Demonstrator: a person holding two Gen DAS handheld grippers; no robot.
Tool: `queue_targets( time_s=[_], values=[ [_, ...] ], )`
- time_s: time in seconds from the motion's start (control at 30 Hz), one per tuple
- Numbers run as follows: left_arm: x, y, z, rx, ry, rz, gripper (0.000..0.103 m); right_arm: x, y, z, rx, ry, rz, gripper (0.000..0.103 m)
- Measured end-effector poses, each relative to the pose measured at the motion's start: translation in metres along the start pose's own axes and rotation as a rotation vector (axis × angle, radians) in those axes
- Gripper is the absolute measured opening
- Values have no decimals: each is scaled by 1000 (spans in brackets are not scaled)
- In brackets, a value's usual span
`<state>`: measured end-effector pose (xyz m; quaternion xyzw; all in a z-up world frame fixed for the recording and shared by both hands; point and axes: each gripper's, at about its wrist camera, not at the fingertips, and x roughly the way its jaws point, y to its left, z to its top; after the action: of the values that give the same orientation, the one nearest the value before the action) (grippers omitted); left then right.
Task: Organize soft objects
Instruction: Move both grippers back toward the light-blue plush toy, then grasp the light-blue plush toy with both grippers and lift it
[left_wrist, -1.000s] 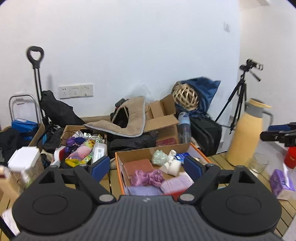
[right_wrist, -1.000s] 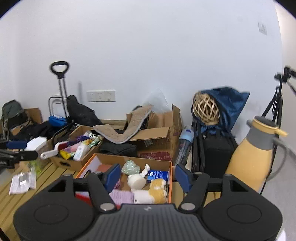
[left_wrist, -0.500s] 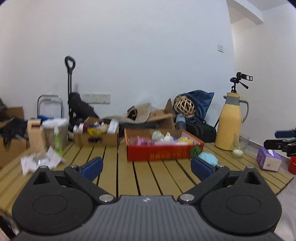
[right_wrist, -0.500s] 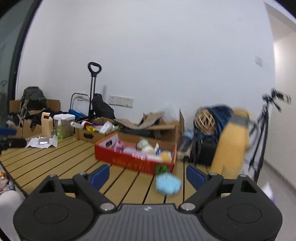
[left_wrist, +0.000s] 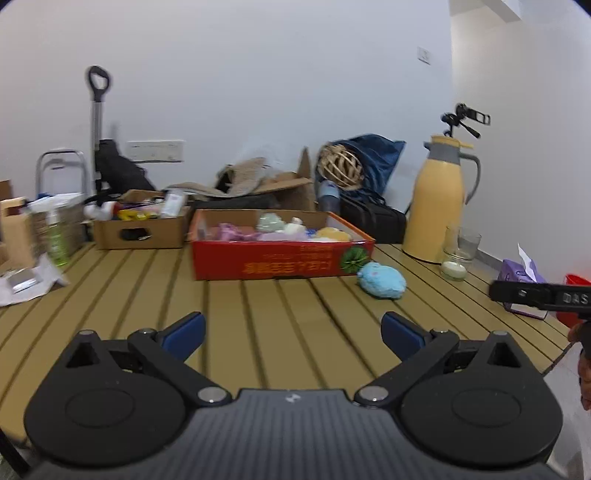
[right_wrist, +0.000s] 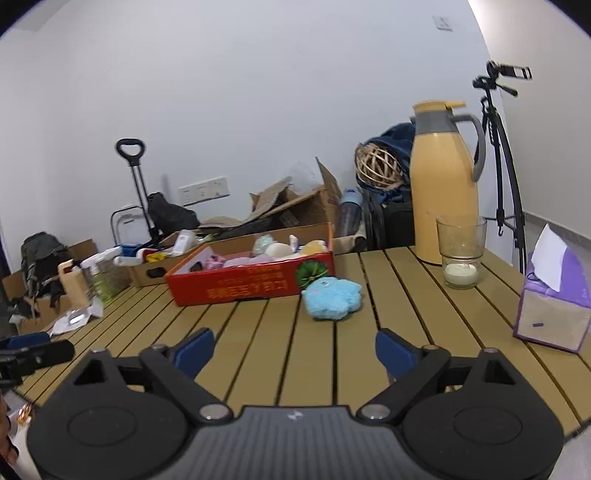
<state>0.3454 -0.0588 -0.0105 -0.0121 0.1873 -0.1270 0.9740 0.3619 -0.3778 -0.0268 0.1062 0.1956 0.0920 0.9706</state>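
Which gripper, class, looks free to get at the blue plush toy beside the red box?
Probably the right gripper: open, with only bare slats between it and the blue plush toy.

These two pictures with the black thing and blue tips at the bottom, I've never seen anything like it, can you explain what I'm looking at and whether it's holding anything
There is no robot here. A person holds a two-finger clamp in each hand, and each clamp carries a wide-angle camera that looks forward along its fingers. One picture comes from the left gripper, the other from the right gripper; the blue tips are the finger pads. Both grippers are open and hold nothing.

Ahead lies a slatted wooden table. On it stands a red box filled with soft toys and sponges. A blue plush toy lies on the table near the box's front right corner, outside it. Nearby are a yellow thermos jug, a glass with something white in its bottom, and a purple tissue box. A cardboard box of mixed items stands to the left.
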Motion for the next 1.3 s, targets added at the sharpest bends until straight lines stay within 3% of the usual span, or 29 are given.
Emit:
queue_targets(
  time_s=[0.13,0.2,0.4,0.57,0.63,0.7,0.77,1.03,1.07,1.13,1.2,1.3],
  values=[
    [70,-26,15,-52,35,-41,103,65,-29,22,125,21,19,80],
    [115,-37,24,-91,90,-42,102,111,-45,32,192,42,8,68],
    [229,-55,45,-174,222,-115,80,226,-95,42,355,152,-39,47],
    [295,-68,45,-237,353,-128,76,258,-110,30,455,190,14,43],
    [304,-71,40,-260,362,-157,76,259,-112,28,485,195,38,43],
    [311,-73,35,-288,363,-180,68,260,-113,24,530,207,81,43],
    [316,-73,32,-291,351,-218,42,263,-110,22,542,226,114,40],
    [305,-68,35,-304,325,-222,35,256,-101,27,484,214,107,25],
    [298,-65,36,-309,317,-223,34,253,-99,28,476,211,112,21],
    [283,-61,39,-301,286,-220,31,244,-91,31,451,203,124,1],
    [267,-56,41,-295,261,-239,28,236,-78,31,434,203,184,1],
    [247,-46,41,-271,240,-221,21,225,-52,32,338,186,184,1]
  ],
)
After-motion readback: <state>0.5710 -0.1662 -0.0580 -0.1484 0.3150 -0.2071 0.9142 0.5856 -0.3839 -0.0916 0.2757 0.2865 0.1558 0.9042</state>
